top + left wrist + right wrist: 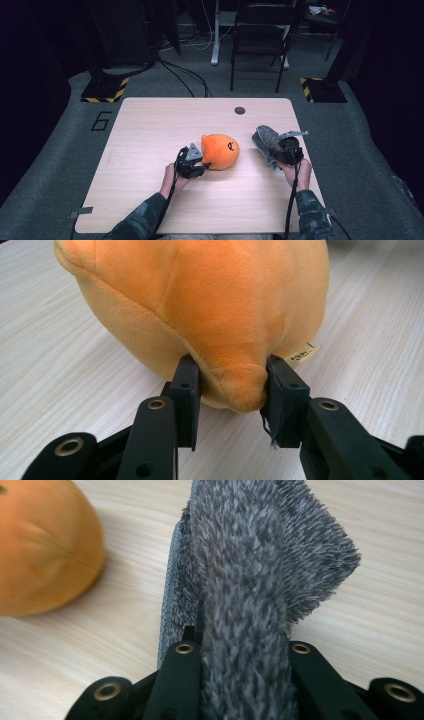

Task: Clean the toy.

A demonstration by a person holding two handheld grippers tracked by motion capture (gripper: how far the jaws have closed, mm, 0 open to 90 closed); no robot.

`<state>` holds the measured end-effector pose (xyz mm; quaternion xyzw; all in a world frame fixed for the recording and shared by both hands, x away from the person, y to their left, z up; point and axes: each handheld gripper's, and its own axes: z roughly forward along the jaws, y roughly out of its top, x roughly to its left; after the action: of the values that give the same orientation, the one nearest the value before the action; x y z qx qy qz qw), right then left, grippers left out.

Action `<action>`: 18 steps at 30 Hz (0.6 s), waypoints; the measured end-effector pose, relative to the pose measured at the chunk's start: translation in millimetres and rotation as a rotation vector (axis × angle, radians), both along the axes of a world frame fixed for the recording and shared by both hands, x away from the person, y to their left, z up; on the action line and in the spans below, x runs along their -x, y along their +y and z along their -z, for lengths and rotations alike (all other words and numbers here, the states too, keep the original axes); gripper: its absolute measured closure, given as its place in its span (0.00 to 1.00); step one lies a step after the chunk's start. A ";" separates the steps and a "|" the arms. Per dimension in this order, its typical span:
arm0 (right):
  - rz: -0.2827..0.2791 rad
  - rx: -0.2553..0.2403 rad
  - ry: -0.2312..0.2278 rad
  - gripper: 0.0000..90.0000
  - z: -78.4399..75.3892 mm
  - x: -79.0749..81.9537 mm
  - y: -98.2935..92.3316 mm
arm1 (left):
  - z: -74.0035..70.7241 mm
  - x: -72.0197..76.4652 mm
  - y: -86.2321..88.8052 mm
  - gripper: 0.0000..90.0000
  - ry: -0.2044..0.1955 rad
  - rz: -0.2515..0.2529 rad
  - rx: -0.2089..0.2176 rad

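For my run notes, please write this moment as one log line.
left gripper: shut on orange plush toy | right gripper: shut on grey fluffy cloth, lifted | table: toy resting on it

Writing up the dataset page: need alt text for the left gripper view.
Two black gripper jaws pinch a fold at the bottom of an orange plush toy, which rests on a pale wood table. A small fabric label sticks out beside the right-hand jaw.
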<state>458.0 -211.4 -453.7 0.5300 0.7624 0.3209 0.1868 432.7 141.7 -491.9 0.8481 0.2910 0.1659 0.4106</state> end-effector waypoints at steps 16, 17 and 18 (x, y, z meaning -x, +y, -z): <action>-0.170 -0.106 -0.076 0.86 -35.3 12.7 52.4 | -3.0 2.1 -3.8 0.70 -0.026 -0.003 -0.004; -0.181 -0.107 -0.078 0.86 -36.6 13.0 56.0 | -3.1 2.2 -4.3 0.70 -0.030 -0.002 -0.003; -0.187 -0.108 -0.078 0.86 -38.0 13.6 59.5 | -3.3 2.4 -5.0 0.70 -0.038 -0.003 -0.004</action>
<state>444.4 -151.9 -415.7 0.4530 0.7823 0.3978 0.1569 430.3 136.8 -488.6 0.8451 0.2841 0.1833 0.4142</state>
